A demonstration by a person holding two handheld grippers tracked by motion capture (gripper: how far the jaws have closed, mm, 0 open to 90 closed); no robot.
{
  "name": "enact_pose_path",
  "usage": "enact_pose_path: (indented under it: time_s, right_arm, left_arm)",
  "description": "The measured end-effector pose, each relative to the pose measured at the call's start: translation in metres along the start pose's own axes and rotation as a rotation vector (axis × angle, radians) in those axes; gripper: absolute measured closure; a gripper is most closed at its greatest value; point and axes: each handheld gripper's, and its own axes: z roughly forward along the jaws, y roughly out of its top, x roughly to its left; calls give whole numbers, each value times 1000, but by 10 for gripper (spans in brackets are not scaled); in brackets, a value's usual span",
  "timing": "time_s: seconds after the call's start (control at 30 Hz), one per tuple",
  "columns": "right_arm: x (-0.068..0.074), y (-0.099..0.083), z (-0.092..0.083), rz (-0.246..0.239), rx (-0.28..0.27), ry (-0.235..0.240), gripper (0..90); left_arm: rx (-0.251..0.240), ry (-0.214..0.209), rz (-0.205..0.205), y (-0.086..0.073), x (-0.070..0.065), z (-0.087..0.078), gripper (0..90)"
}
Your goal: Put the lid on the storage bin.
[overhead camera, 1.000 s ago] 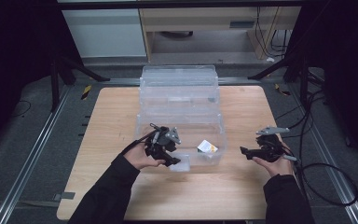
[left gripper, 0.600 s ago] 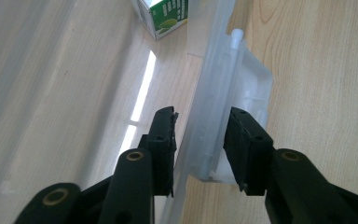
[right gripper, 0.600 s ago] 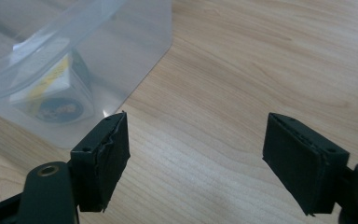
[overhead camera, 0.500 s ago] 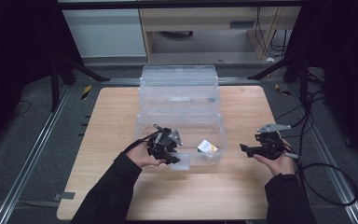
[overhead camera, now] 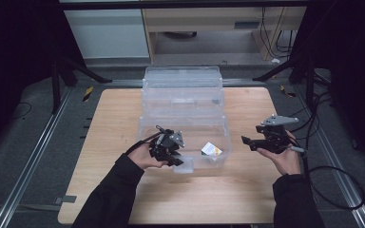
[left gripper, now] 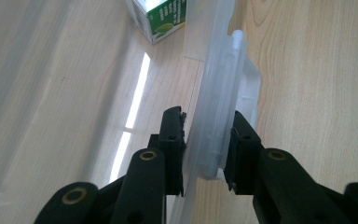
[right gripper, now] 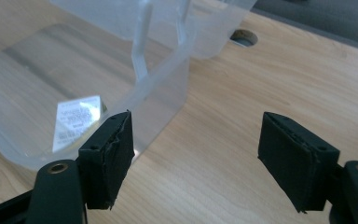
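In the high view, a clear plastic box (overhead camera: 184,142) stands on the wooden table (overhead camera: 237,199), in front of more clear containers (overhead camera: 182,90). A small carton (overhead camera: 211,149) lies inside the box, near its front right corner. The left gripper (overhead camera: 171,154) is at the front wall of the box, and the right gripper (overhead camera: 253,141) hangs to the right of the box, apart from it.

In the left gripper view, the two black jaws stand on both sides of the box's front rim (left gripper: 219,121), one inside and one outside. They have just been closing, and both pads now touch the plastic wall, so the gripper holds the box by its rim. The carton (left gripper: 161,18), white and green, is seen further along inside.

In the right gripper view, the jaws are wide apart and have just been closing a little, with nothing between them except bare table (right gripper: 223,140). The corner of the box (right gripper: 168,84) is just beside the left jaw, and the carton (right gripper: 77,121) shows through the clear wall.
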Motion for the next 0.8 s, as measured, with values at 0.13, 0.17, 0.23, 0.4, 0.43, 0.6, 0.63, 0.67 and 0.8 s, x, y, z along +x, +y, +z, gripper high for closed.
enact_pose_path:
  time_s: [0.13,0.17,0.23,0.4,0.43,0.6,0.63,0.67,0.8]
  right_arm:
    - [3,13,-1,-10,-25,14,274]
    - [4,16,-1,-18,-27,19,275]
    - [6,22,0,-28,-35,26,277]
    - [11,34,2,-44,-45,46,284]
    - [11,36,3,-52,-49,49,286]
    - [16,48,5,-80,-55,76,297]
    - [16,51,6,-83,-57,85,298]
    - [17,54,7,-91,-62,92,301]
    - [23,67,12,-121,-73,118,305]
  left_arm:
    - [7,-7,8,1,-1,0,715]
    - [8,-11,11,1,-2,0,716]
    - [6,-20,19,1,-4,0,720]
    - [16,-30,36,2,-8,0,728]
    - [15,-31,35,2,-8,0,729]
    - [15,-37,36,2,-9,0,730]
    - [23,-40,37,2,-9,-1,730]
    - [24,-42,36,1,-9,-1,730]
    - [32,-47,33,-1,-9,-2,727]
